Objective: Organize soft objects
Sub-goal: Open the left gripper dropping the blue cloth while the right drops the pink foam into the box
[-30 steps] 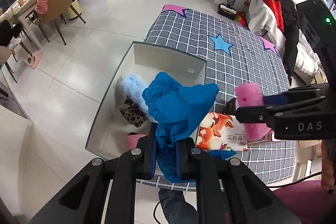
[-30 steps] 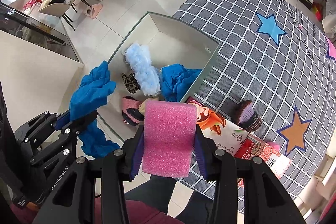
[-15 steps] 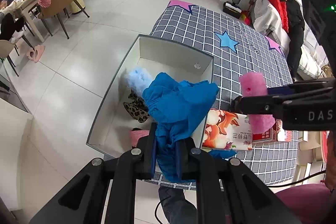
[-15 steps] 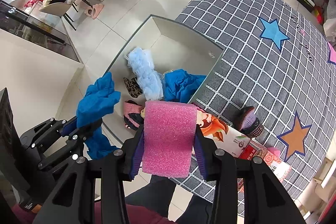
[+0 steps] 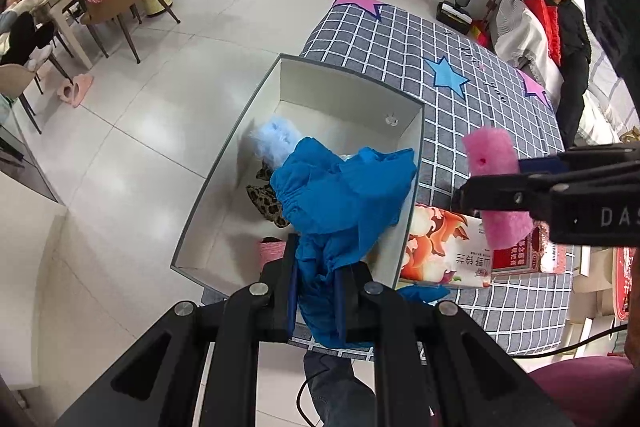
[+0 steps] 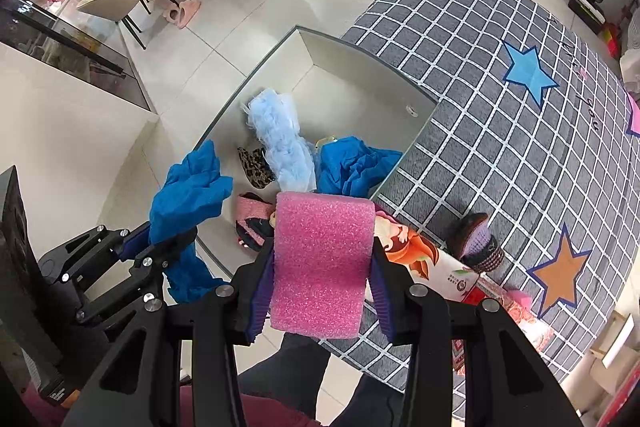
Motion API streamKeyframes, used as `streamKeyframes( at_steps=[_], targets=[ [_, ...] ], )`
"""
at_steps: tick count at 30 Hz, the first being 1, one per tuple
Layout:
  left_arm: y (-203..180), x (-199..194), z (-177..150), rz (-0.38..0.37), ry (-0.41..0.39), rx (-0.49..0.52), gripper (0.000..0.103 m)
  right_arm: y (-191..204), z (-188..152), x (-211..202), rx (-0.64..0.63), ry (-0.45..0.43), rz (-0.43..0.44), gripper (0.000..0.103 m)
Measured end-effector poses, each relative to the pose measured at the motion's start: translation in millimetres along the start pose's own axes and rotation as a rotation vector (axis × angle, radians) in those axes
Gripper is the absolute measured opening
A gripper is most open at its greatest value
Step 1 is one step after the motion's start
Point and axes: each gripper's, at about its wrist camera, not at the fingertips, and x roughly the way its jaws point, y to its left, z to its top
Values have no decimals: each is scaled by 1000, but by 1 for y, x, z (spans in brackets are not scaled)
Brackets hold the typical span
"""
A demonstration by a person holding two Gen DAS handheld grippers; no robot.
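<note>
Below and ahead of both hands sits the open white box (image 5: 408, 163); the left hand-held gripper (image 5: 316, 291), squeezing crumpled blue cloth (image 5: 344, 195), is nearer than the right hand-held gripper (image 6: 320, 291), squeezing pink foam block (image 6: 320, 263).

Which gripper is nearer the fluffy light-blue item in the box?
Left, as far as the views show. The left gripper, shut on blue cloth, hangs over the open white box's near end, closer to the fluffy light-blue item. The right gripper, gripping pink foam, sits outside the box's corner.
</note>
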Motion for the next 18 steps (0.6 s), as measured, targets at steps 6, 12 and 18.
streamKeyframes(
  at_steps=[6,12,18],
  targets=[
    [7,5,-1,9,15,-30,16,3,8,2,-7,-4,-4,45],
    [12,8,0,11,22,-40,16,6,10,7,-16,7,-9,45],
    [14,13,0,13,34,-41,16,6,17,10,-16,7,-16,45]
  ],
)
